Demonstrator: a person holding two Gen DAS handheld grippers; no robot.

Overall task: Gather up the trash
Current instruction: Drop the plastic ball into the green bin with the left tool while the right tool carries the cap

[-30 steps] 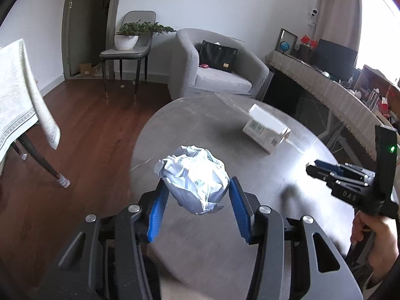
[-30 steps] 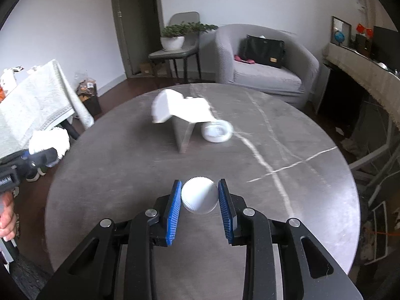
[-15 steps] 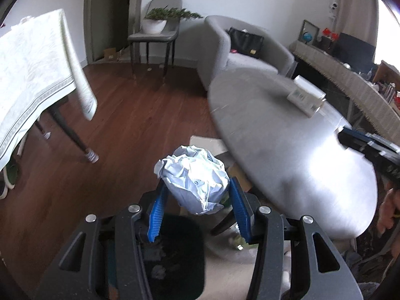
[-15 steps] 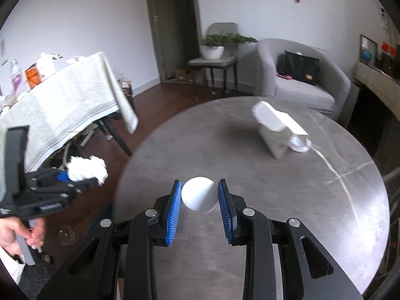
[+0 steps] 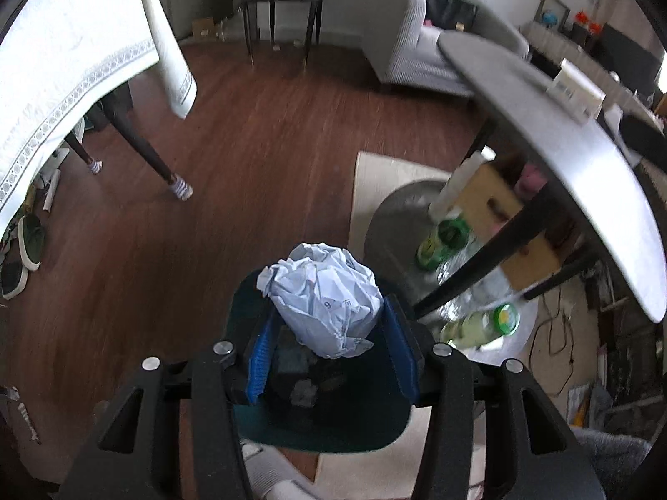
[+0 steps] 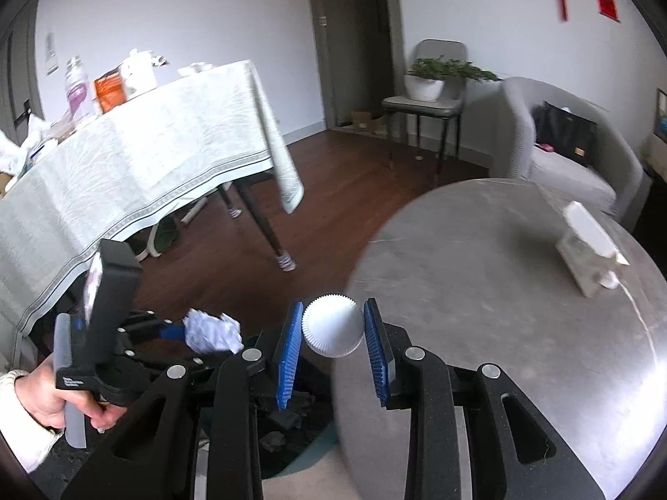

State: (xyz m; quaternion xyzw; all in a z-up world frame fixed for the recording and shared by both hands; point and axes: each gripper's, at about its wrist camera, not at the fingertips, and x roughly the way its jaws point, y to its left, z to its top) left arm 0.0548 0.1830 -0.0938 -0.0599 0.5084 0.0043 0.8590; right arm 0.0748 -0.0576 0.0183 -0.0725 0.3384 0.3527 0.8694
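- We found the left gripper pointed steeply down, its blue jaws clamped on a crumpled ball of pale paper, one pad on each side of it.
- The paper ball hung directly over the open mouth of a dark green bin standing on the floor; dark scraps lay inside the bin.
- In the right wrist view the same left gripper showed at lower left, gripped by a hand in a pale sleeve, the paper ball at its tip.
- The right gripper had its jaws closed on a white fluted paper cup, pressed between the blue pads.
- That cup hung over the near edge of the round grey surface, beside the bin visible below.
- A small white box stood on the far part of the surface, with something white against its base that we could not identify.
- Under the surface we noted green-capped bottles lying by a cardboard box.
- A second table draped in a pale cloth stood across the wooden floor, with a grey armchair and a potted plant on a chair behind.
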